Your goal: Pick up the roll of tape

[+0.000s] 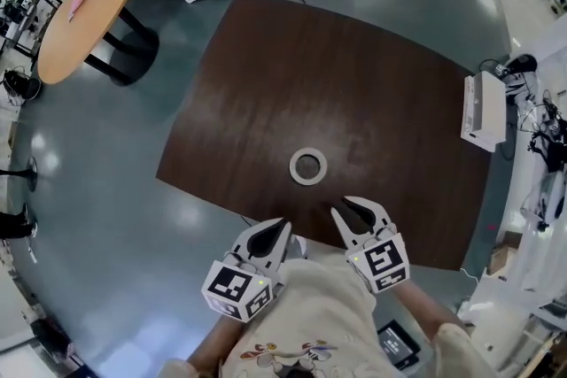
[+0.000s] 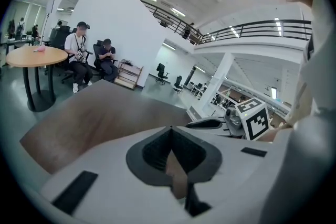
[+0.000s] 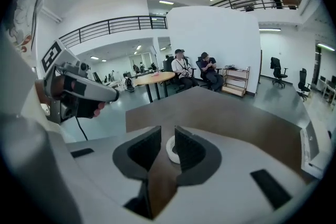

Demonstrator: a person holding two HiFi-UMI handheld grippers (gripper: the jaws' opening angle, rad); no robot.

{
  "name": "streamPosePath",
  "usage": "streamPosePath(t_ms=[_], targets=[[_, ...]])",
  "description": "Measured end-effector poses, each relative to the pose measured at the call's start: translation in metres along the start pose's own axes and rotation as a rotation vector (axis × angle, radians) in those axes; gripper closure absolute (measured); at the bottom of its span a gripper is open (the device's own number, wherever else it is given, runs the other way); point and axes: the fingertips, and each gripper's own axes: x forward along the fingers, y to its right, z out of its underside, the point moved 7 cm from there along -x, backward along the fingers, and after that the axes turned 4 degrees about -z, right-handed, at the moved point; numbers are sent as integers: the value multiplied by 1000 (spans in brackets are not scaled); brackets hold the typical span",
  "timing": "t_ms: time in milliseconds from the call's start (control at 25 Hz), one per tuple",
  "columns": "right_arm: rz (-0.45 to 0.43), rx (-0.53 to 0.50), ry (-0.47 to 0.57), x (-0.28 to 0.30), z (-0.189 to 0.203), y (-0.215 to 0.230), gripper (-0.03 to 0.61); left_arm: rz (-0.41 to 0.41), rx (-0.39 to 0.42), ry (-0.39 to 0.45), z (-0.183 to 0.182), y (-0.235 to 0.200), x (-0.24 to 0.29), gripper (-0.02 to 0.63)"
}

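A white roll of tape [image 1: 307, 166] lies flat on the dark brown table [image 1: 266, 84], toward its near edge. Both grippers hover over that near edge, short of the roll. My right gripper [image 1: 351, 210] is just below and right of the tape, its jaws parted and empty. In the right gripper view the tape [image 3: 170, 148] shows through the gap of the right gripper [image 3: 168, 136], farther along the table. My left gripper [image 1: 276, 231] sits lower left of the roll. The left gripper [image 2: 169, 129] has its tips together with nothing held. The tape does not show in the left gripper view.
A white box-shaped device [image 1: 484, 111] stands at the table's right edge, with cables beyond it. A round wooden table [image 1: 84, 18] stands on the grey floor at the far left, with seated people [image 2: 79, 57] near it. A shelf and office chairs stand farther back.
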Motion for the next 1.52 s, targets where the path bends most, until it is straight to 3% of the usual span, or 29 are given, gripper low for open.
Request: streamPosePath(t_ms=[640,880,1520], targets=[[-90,-173,-256,127,-2,51,436,-3,-46,-53,5,-61,59,609],[-134,-256,-368,173,12,62,430,-25,-93,-69,17,-83,64,609],[-186,-357,-575,260,54,86,419,-65,-136,-120,27,-136,101,609]])
